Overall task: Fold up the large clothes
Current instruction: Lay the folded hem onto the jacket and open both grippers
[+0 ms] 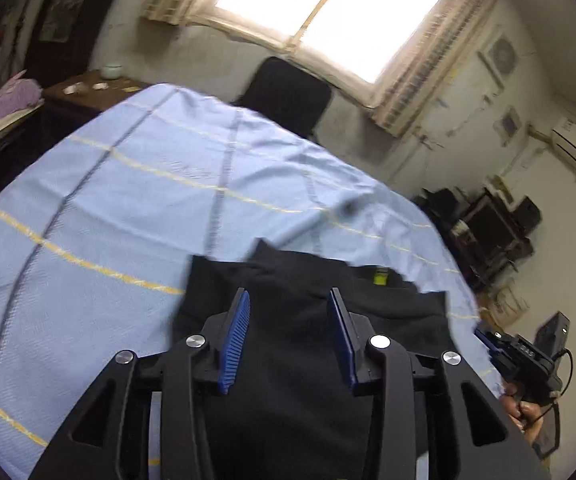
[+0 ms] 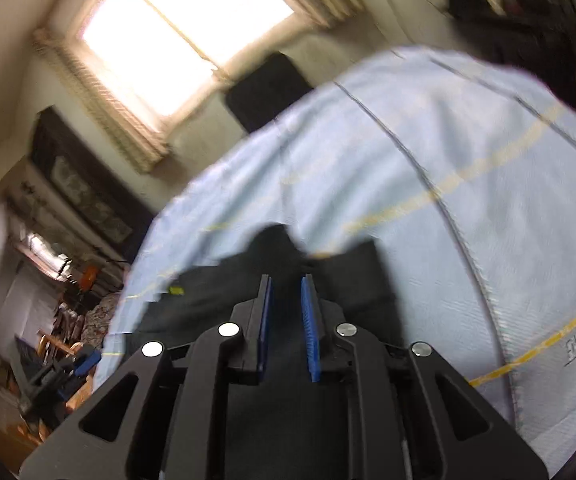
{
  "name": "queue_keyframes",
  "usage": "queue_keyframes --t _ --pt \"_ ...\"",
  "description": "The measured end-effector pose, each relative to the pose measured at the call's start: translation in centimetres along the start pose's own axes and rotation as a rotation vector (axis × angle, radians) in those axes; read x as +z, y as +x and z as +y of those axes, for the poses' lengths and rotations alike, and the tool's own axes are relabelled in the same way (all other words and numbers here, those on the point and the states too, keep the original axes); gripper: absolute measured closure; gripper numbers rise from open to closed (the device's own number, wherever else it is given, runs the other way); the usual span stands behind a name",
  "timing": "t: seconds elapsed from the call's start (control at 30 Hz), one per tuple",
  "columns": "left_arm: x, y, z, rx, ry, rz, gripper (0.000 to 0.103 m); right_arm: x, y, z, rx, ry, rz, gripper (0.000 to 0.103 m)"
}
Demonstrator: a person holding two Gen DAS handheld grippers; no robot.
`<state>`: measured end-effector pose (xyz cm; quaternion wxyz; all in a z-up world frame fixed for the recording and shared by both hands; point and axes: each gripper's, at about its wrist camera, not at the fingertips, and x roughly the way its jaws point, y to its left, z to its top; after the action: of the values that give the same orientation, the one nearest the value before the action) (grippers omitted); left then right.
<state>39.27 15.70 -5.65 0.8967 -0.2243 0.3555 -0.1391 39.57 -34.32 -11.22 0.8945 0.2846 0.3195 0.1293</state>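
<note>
Now the left tool (image 1: 289,300) is hanging wide open over the dark cloth (image 1: 307,344), and nothing is sitting between its blue pads (image 1: 235,336). The right tool (image 2: 286,286) is standing partly open with a small gap, also over the dark cloth (image 2: 351,280); I cannot tell if it is touching. The cloth is lying on a light blue sheet (image 1: 108,208) with yellow lines. A bright window (image 1: 327,8) is shining behind.

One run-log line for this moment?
left tongs: open | right tongs: open | black garment: on blue sheet
</note>
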Motion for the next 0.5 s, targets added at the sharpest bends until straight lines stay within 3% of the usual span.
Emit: queue_keyframes --t 0.1,0.23,0.37,0.5 --pt "0.4 2.3 -4.5 -0.007 0.104 0.061 0.062 -0.6 1.0 4.0 0.061 -0.081 0.028 0.088" --pt "-0.3 7.3 -8.6 0.031 0.206 0.131 0.061 -1.8 4.6 8.5 0.044 -0.182 0.097 0.088" --pt "-1.9 12.1 -7.7 0.096 0.203 0.184 0.061 -2.7 8.7 9.0 0.021 -0.166 0.159 0.089" --pt "-2.7 13.1 -5.7 0.074 0.199 0.169 0.061 -3.8 11.7 6.9 -0.005 -0.140 0.233 0.101"
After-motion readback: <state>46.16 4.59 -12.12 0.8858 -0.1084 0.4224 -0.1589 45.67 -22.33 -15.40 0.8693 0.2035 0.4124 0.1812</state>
